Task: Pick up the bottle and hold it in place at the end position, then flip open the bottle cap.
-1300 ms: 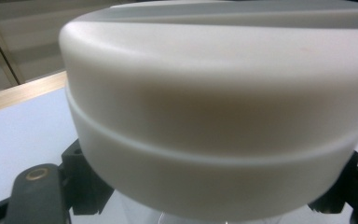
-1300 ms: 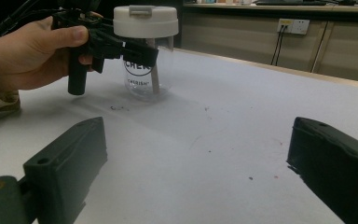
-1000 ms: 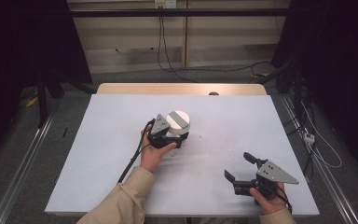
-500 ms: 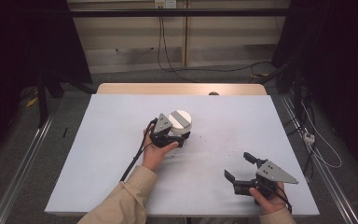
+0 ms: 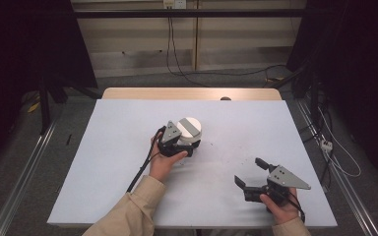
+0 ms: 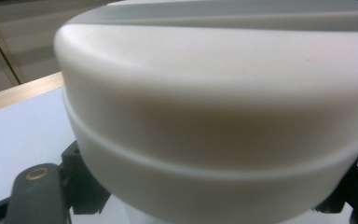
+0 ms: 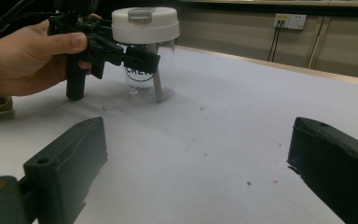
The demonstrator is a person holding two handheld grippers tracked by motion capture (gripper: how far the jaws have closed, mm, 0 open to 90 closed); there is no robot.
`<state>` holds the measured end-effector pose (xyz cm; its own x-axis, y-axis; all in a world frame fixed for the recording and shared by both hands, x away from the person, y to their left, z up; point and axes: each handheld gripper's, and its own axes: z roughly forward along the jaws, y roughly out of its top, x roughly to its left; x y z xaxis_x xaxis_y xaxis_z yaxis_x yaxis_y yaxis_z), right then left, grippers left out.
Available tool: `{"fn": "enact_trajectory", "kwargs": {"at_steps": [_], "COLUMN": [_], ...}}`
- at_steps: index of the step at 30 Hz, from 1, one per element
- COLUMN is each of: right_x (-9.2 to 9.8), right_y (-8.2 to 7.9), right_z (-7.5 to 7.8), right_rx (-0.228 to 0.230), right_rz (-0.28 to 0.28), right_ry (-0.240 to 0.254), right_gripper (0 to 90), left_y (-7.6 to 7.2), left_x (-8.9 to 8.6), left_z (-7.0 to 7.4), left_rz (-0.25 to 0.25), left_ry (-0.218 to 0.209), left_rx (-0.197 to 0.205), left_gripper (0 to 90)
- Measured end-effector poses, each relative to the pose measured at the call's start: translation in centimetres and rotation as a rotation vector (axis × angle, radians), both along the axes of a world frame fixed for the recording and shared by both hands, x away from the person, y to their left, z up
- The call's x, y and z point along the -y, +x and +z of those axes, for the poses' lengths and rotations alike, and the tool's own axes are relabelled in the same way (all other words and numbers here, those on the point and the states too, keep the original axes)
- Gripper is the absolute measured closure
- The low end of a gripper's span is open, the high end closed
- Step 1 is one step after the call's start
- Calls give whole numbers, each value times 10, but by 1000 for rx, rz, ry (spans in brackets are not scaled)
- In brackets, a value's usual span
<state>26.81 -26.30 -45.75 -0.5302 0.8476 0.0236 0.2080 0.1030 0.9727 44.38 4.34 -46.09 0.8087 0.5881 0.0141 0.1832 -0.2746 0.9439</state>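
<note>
Near the table's [image 5: 103,147] middle, the left gripper [image 5: 189,145] is clamped on the clear jar [image 7: 145,74], seemingly just under its white lid [image 5: 190,129]. Toward the near right corner, the right gripper [image 5: 253,172] hovers, jaws spread, holding nothing.

A lab recording bay: black curtains [image 5: 24,44], floor rails [image 5: 19,182], trailing cables [image 5: 187,73] and a wall socket [image 5: 173,4].

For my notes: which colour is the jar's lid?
White lid, with a grey tab on top; right gripper view shows it best.
</note>
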Motion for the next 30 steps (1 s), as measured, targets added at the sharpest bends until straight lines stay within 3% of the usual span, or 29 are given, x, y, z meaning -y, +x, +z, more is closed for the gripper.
{"fn": "enact_trajectory", "kwargs": {"at_steps": [13, 30], "right_x": [-8, -38], "right_y": [17, 43], "right_z": [5, 10], "right_rx": [-27, -64], "right_rz": [-12, -4], "right_ry": [-1, -15], "right_gripper": [41, 69], "left_y": [0, 0], "left_x": [0, -1], "left_z": [0, 0], "left_rz": [4, 17], "left_ry": [-1, -3], "left_rx": [-6, -23], "left_gripper": [187, 188]}}
